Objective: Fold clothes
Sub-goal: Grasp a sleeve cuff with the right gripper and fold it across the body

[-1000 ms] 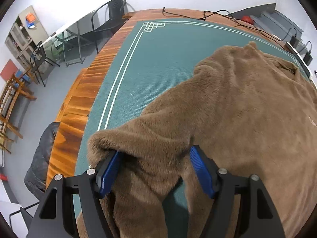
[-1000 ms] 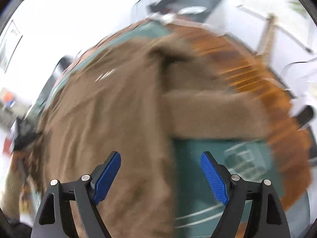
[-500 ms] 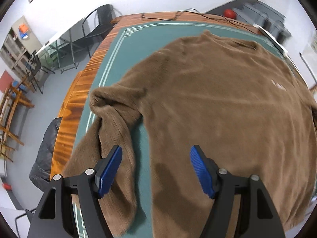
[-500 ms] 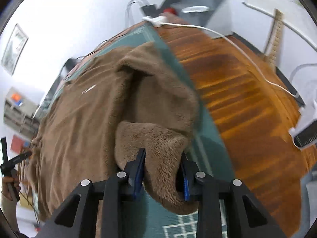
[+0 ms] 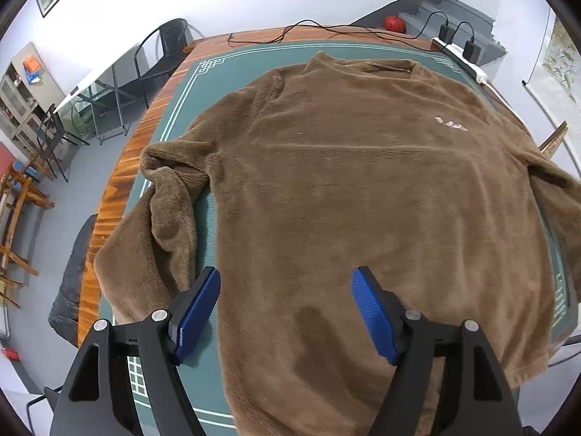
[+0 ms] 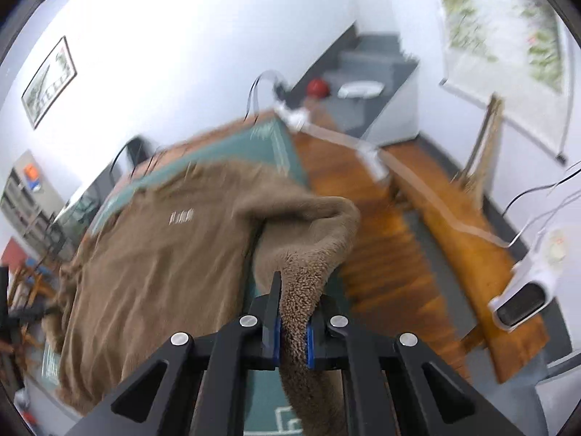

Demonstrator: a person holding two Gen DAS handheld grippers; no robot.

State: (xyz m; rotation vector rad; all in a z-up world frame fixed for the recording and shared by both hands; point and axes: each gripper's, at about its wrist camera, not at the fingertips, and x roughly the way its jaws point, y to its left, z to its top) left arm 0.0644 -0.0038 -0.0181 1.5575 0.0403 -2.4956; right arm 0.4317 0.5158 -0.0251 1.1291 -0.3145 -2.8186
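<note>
A brown fleece sweater lies spread flat on a green mat over a wooden table. Its left sleeve is bunched and runs toward the table's left edge. My left gripper is open and empty, held above the sweater's lower hem. In the right wrist view my right gripper is shut on the sweater's right sleeve, lifted off the mat beside the sweater's body. The sleeve arches up from the shoulder and its cuff hangs down past the fingers.
A black cable and a white power strip lie along the table's far edge. Chairs and a shelf stand to the left. In the right wrist view a wooden bench and a white device stand right of the table.
My left gripper let go of the left sleeve, which dropped onto the mat, and rose back over the hem. My right gripper closed on the right sleeve and lifted it.
</note>
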